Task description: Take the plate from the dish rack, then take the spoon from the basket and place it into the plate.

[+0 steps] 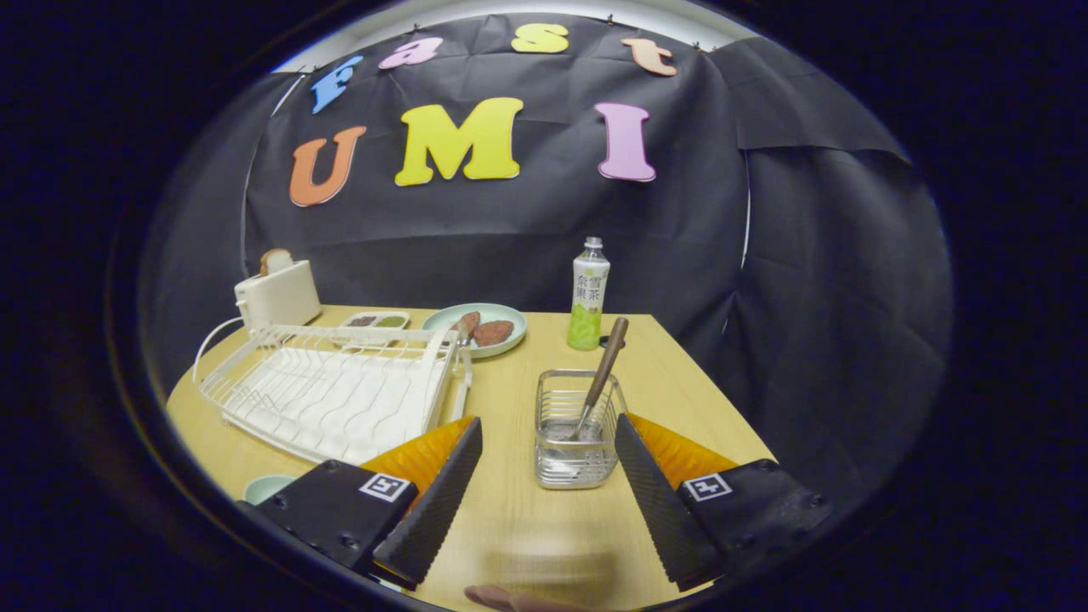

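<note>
Spoon (599, 378) upright in basket (578, 429), bowl blurred by wire, between spread hand-held gripper (548, 472) fingers.

Place: a staged recording booth dressed as a kitchen corner, not a real home
Walls: black cloth (510, 238) hung all round, creased, with a pale strip of ceiling above it
Surface: one light wooden table (680, 399) set against the cloth
Kitchen props: white dish rack (331, 391), toaster (279, 293) with bread in its slot, wire basket (575, 438) holding a spoon (602, 374), plate of food (476, 327) (contents unclear), drink bottle (588, 293)
</note>
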